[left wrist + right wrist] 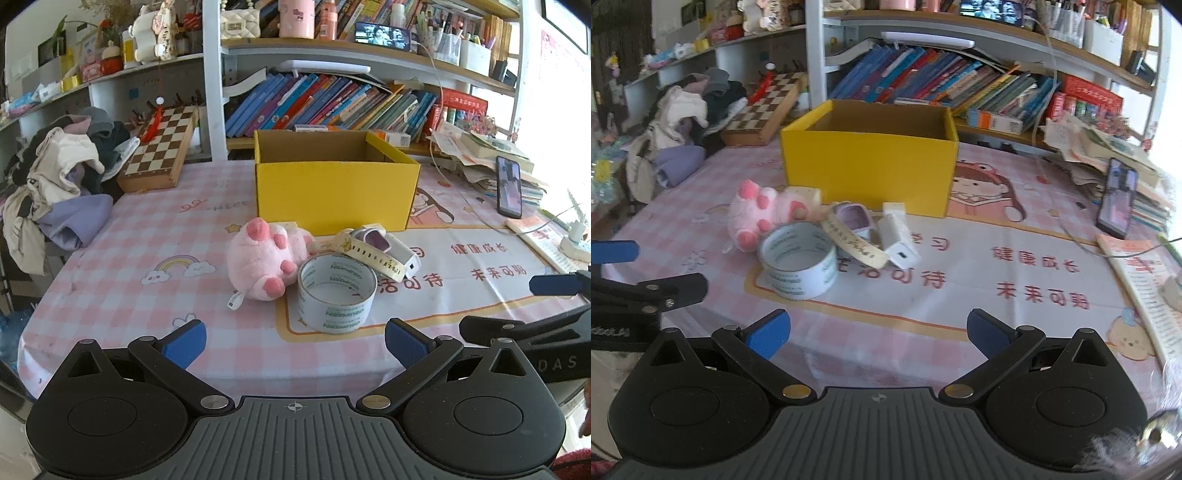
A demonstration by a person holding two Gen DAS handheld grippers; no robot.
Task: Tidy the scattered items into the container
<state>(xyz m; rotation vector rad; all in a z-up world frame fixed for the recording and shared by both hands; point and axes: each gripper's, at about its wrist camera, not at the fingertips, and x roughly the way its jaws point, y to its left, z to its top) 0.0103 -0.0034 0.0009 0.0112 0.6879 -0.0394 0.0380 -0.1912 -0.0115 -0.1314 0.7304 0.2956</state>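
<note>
While both grippers are held low over the near edge of the table, nothing is gripped: the fingers of the left gripper (295, 343) are spread wide apart and empty, and those of the right gripper (879, 334) likewise.

Item 1, tape roll (337, 293): stands on its edge-face just ahead of the left fingers, slightly toward the right one. Judged rigid, light, smooth-sided; best taken across one wall, one finger inside the core and one outside.

Item 2, pink plush toy (264, 258): lies beyond the left finger, touching the tape roll. Judged soft, very light, compressible; a pinch on a limb or the body should hold, and slip is unlikely.

Item 3, cream strap (373, 253): draped over the far rim of the roll and across a small lilac tray (371, 238). Judged limp and thin; lifting at mid-length is advised.

Item 4, white charger block (897, 238): ahead of the right gripper's left finger, beside the strap. Judged hard, smooth, slightly slippery; to be held across its flat sides.

Container, yellow box (334, 184): open-topped, apparently empty, directly beyond the cluster.
</note>
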